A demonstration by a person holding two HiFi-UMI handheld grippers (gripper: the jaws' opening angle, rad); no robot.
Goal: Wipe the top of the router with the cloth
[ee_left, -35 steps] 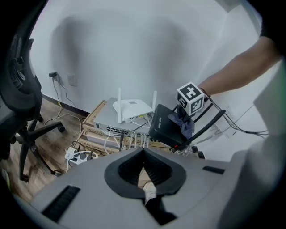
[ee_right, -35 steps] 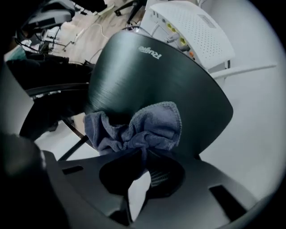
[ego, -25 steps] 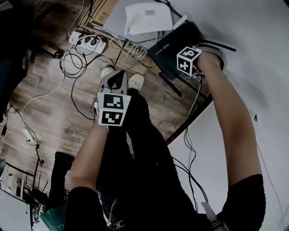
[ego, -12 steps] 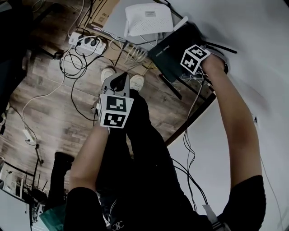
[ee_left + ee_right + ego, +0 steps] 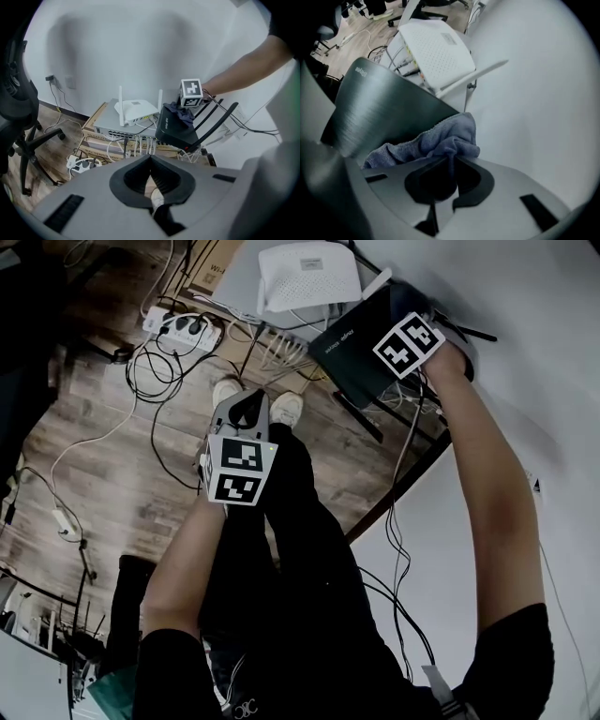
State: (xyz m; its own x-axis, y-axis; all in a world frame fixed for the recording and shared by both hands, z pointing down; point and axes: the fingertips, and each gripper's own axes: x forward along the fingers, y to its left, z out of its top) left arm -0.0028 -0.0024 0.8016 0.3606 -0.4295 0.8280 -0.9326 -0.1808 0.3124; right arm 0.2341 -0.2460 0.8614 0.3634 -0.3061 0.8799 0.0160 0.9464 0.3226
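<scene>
The black router (image 5: 379,110) is seen just beside the white router (image 5: 436,51), by the pale wall (image 5: 131,51), with its brushed top face tilted. The cloth (image 5: 436,140), a blue-grey bundle, is pressed onto the far edge of that top face, near the foot of one white antenna (image 5: 478,75). A fold of the cloth is clamped between the jaws of the right gripper (image 5: 451,161), which are closed on it. In the left gripper view the cloth is seen lying bunched on the black router, directly below the right gripper's marker cube (image 5: 191,92), and the black antennas (image 5: 216,121) are seen slanting up and away from the router's rear edge.

The white router is carried on a flat grey network switch (image 5: 110,129), from whose front a row of cables (image 5: 140,145) hangs. A cardboard box (image 5: 96,140) is seen below the switch.

The left gripper (image 5: 150,158) is held well apart from the routers, above the person's legs, and its jaws are brought together with nothing between them. A white shoe (image 5: 282,409) is seen past its tip. On the wooden floor (image 5: 103,456) a white power strip (image 5: 183,329) lies among loose black cables, and an office chair (image 5: 23,136) stands at the left.
</scene>
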